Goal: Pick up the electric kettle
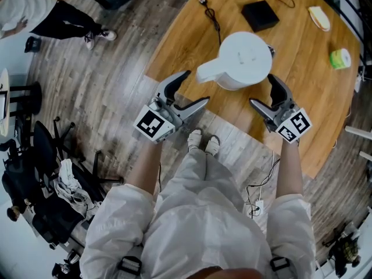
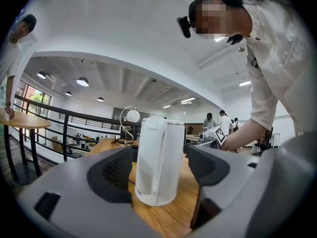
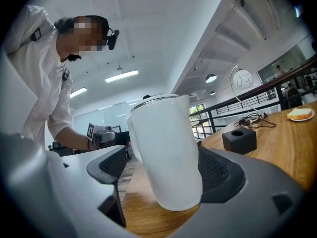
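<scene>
Smooth white cylindrical kettle (image 1: 243, 60); grained wooden table (image 1: 302, 97)

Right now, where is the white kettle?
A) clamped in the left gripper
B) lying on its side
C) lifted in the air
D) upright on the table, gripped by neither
D: the kettle stands upright on the table, with left gripper and right gripper both open.

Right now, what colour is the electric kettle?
White; the electric kettle shows best in the head view.
</scene>
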### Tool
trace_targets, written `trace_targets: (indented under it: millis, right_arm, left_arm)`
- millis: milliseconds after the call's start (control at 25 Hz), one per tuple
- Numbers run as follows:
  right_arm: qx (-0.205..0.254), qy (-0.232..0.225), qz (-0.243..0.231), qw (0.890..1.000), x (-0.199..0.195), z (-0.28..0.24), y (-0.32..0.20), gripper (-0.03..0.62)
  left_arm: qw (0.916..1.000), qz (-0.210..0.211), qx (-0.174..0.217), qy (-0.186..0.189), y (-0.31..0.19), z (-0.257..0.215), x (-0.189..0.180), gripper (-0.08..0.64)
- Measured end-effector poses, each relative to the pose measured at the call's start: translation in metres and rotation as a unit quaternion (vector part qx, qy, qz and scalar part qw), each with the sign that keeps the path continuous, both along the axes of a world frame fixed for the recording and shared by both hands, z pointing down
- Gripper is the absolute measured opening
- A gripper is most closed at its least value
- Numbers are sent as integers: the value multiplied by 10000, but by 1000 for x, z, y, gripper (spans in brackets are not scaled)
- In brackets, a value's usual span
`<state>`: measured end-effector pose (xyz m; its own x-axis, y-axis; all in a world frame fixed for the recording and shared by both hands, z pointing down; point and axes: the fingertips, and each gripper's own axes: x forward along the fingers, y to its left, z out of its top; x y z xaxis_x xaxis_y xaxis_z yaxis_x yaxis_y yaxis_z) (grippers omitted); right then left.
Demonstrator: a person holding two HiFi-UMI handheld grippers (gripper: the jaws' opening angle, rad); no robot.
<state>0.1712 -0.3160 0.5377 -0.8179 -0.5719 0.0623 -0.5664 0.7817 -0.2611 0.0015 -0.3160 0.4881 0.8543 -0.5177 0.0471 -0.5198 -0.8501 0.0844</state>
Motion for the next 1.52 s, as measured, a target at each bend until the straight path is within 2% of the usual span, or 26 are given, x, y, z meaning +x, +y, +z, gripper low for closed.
trace_targets:
  millis: [200, 480, 880, 960, 1120, 1240, 1440, 1520]
  right_arm:
    - [9, -8, -197, 9998, -1, 3, -12, 462]
    - [75, 177, -846, 9962, -7, 2, -24, 556]
    - [420, 417, -1303, 9897, -18, -3, -42, 572]
    - [434, 446, -1345, 9890, -21, -1, -43, 572]
    - [418, 469, -1376, 9885, -24, 4, -45, 572]
    - [425, 469, -1418, 9879, -26, 5, -47, 572]
    - [447, 498, -1459, 9870, -28, 7, -51, 572]
    - [451, 496, -1475, 9868, -28, 6, -52, 572]
  left_arm:
    - [9999, -60, 98, -52, -15, 5, 3, 341]
    - [9995, 233, 159, -119, -26, 8, 19, 357]
    - [9979, 478, 382, -202, -34, 7, 36, 352]
    - [9974, 472, 466, -278, -35, 7, 36, 321]
    - [9962, 439, 616, -428, -39, 6, 32, 209]
    - [9937, 583, 751, -588, -39, 8, 35, 182]
    - [9897, 760, 944, -760, -39, 12, 43, 179]
    - [9877, 888, 1012, -799, -36, 12, 45, 140]
